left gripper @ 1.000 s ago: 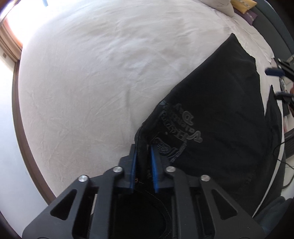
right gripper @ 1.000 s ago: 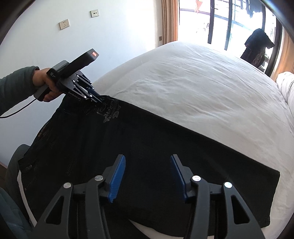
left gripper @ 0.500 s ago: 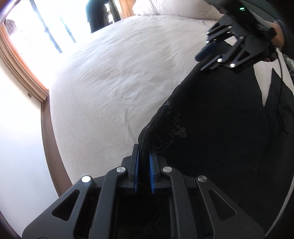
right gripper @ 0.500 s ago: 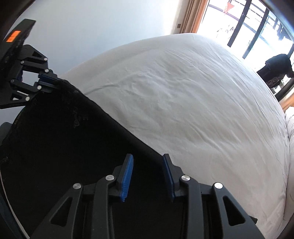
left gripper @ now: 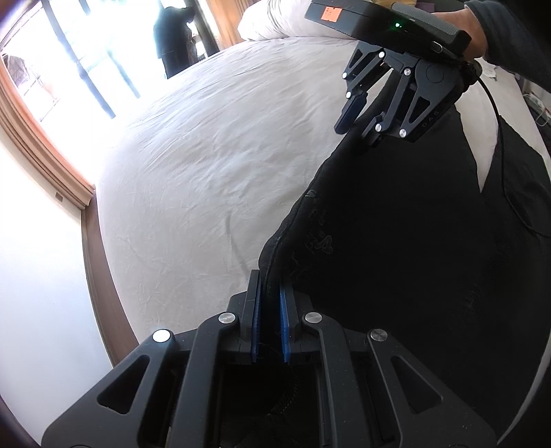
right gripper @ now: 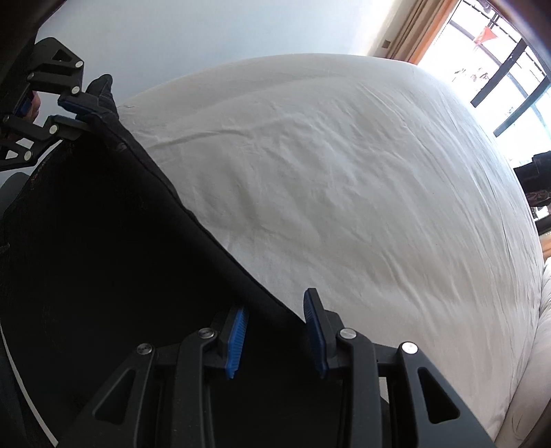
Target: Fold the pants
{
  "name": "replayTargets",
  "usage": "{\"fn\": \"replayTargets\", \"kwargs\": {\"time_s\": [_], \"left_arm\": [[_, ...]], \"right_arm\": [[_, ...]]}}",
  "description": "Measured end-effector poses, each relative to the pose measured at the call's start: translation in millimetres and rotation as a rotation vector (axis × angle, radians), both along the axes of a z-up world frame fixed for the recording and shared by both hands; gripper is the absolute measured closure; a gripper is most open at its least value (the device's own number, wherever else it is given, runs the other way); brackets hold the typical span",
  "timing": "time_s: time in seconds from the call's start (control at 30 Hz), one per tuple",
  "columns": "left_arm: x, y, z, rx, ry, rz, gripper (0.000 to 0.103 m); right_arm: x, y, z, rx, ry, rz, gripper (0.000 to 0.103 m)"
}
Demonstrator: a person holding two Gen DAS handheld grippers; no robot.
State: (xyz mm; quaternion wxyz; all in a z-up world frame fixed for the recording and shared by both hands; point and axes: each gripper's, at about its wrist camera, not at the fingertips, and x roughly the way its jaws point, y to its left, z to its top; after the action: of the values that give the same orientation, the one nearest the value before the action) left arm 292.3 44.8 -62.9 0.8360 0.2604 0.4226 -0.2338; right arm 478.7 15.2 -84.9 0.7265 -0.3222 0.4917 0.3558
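Observation:
Black pants [left gripper: 396, 241] lie along the near side of a white bed. My left gripper [left gripper: 270, 296] is shut on the pants' waistband corner, which carries a faint printed logo. In the right wrist view it [right gripper: 81, 110] holds that corner lifted at the far left. My right gripper [right gripper: 275, 324] is open, its blue pads straddling the far edge of the pants [right gripper: 103, 241]. In the left wrist view the right gripper [left gripper: 358, 120] sits on that edge, further along the leg.
The white bedsheet [left gripper: 213, 172] spreads beyond the pants. A pillow [left gripper: 275, 20] lies at the head. A wooden bed frame [left gripper: 100, 275] borders a white wall. Windows and a dark hanging garment [left gripper: 172, 41] stand beyond the bed.
The right gripper moved from above the middle of the pants down to their far edge, jaws narrowing around it. The left gripper kept its grip and lifted the waistband corner.

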Motion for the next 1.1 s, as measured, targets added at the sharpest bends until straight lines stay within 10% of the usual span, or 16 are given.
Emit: {"fn": "replayTargets", "kwargs": {"time_s": [0.57,1.1], "left_arm": [[3,-2,1,-0.004,0.003,0.007,0.095],[-36,-13,29,-0.108,-0.015,0.08,0.096]], "right_arm": [[4,4,-11,-0.033,0.05,-0.055,0.097],[-43,-18,26,0.217,-0.009,-0.31,0.1]]}}
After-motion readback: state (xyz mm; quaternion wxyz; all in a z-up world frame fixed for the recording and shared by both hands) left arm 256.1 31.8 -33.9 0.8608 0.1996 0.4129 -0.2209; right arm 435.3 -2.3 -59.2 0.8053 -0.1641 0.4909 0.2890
